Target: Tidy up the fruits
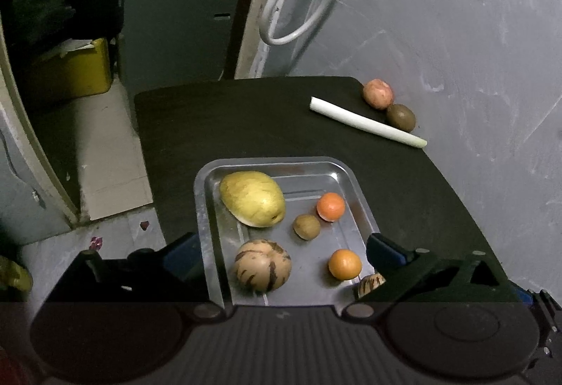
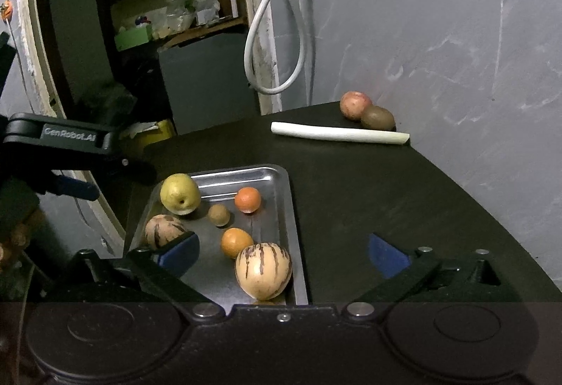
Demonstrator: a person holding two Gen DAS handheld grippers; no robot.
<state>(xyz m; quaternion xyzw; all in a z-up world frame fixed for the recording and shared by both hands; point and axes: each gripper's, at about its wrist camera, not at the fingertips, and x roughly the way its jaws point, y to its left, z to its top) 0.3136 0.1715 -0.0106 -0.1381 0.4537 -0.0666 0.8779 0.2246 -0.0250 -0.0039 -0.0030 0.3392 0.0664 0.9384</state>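
Left wrist view: left gripper [image 1: 281,255] spread wide above the metal tray [image 1: 207,209], nothing between the blue pads [image 1: 386,250]. In the tray: yellow pear [image 1: 252,198] at 11 o'clock, striped melon [image 1: 262,265] at 7 o'clock, small kiwi [image 1: 306,226] at centre, one orange [image 1: 331,206] at 2 o'clock, a second orange [image 1: 345,264] at 4 o'clock. Another striped fruit [image 1: 370,283] half hidden behind the right finger. Outside the tray, far at 1 o'clock on the dark table [image 1: 246,125]: pink apple [image 1: 377,93] touching a second kiwi [image 1: 401,117], white leek stalk [image 1: 365,122] lying across in front of both, barring a straight reach. White hose [image 1: 298,6] looped on the wall behind.

Right wrist view: right gripper [image 2: 282,255] likewise wide apart and empty, left pad over the tray's near edge [image 2: 295,244], right pad over bare table. Large striped melon [image 2: 263,274] nearest, at 6 o'clock in the tray. Left gripper's black body [image 2: 70,143] at 9 o'clock. Apple [image 2: 354,104], kiwi [image 2: 378,117] and leek [image 2: 337,134] at 1 o'clock against the grey wall [image 2: 456,51].
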